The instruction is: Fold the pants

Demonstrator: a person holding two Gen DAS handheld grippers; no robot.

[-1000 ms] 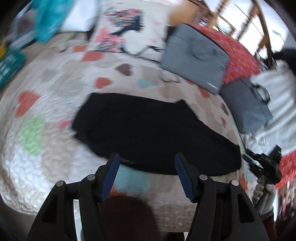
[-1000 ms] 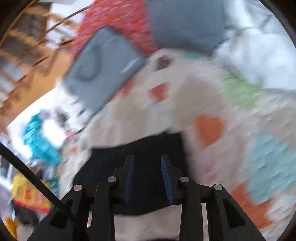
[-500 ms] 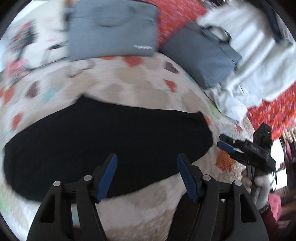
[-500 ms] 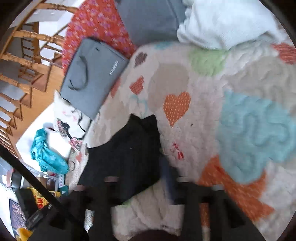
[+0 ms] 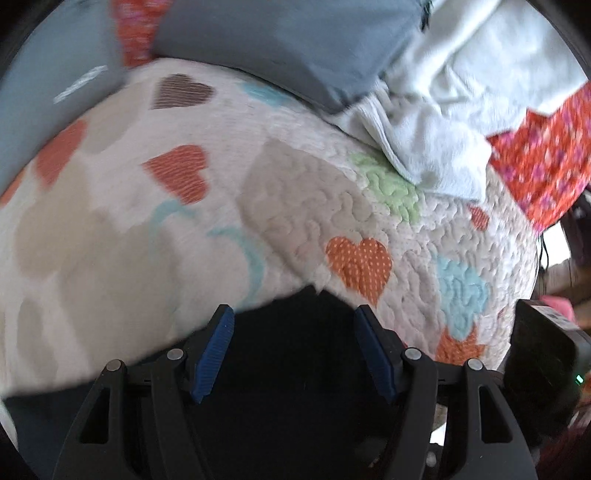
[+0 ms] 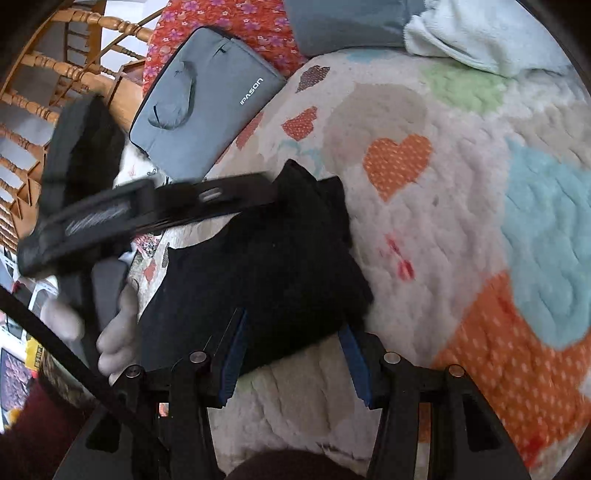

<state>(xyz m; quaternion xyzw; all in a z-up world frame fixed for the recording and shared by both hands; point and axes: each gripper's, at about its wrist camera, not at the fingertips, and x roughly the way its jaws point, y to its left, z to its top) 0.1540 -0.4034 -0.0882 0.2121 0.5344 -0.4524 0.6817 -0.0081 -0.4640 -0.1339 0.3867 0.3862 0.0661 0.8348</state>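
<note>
Black pants (image 6: 258,269) lying on the heart-patterned quilt (image 6: 461,229), near its front edge, apparently bunched or folded into a compact dark mass with two peaked corners toward the quilt's middle. Soft, limp, matte knit-like cloth; likely light, no stiffness, prone to sagging and sliding layer over layer when lifted. Best taken at a hem or corner edge, pinching through all layers.

Right gripper (image 6: 295,354) spread wide, blue ribbed pads (image 6: 232,354) straddling the near edge of the pants, nothing pinched. Left gripper (image 5: 295,350) also spread, blue pads (image 5: 214,350) apart above the far peaked end of the black cloth; contact not clear through motion blur, no grip visible.

Quilt puffy, stippled stitching, appliqué hearts in orange, green, blue, tan. Grey laptop sleeve (image 6: 207,99) with handle at the far left corner, partly on red floral fabric (image 6: 229,18). White fleecy blanket (image 6: 480,33) heaped at the far edge.
</note>
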